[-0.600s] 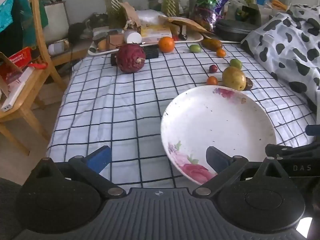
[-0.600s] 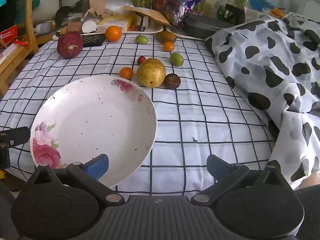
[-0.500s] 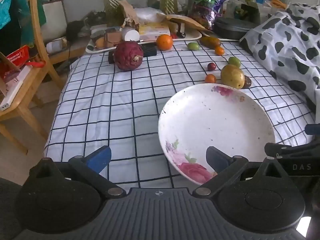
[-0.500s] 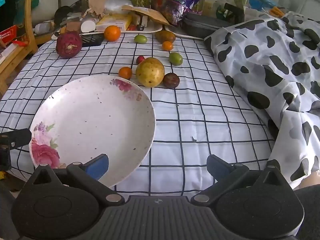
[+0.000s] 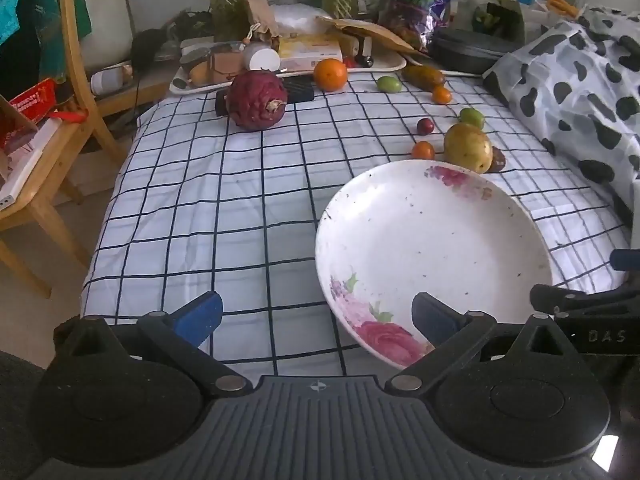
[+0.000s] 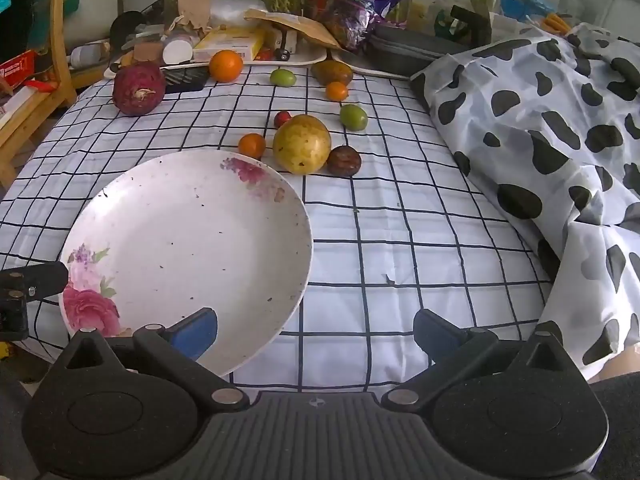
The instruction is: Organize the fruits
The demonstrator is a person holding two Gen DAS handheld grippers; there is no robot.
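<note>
While scattered across the checked cloth, smooth round fruits cluster at twelve o'clock of the glossy floral plate: a yellow speckled fruit, long axis level; an orange; left gripper and right gripper gape wide, empty.

The letters "DAS" stand on the right tongs.
</note>
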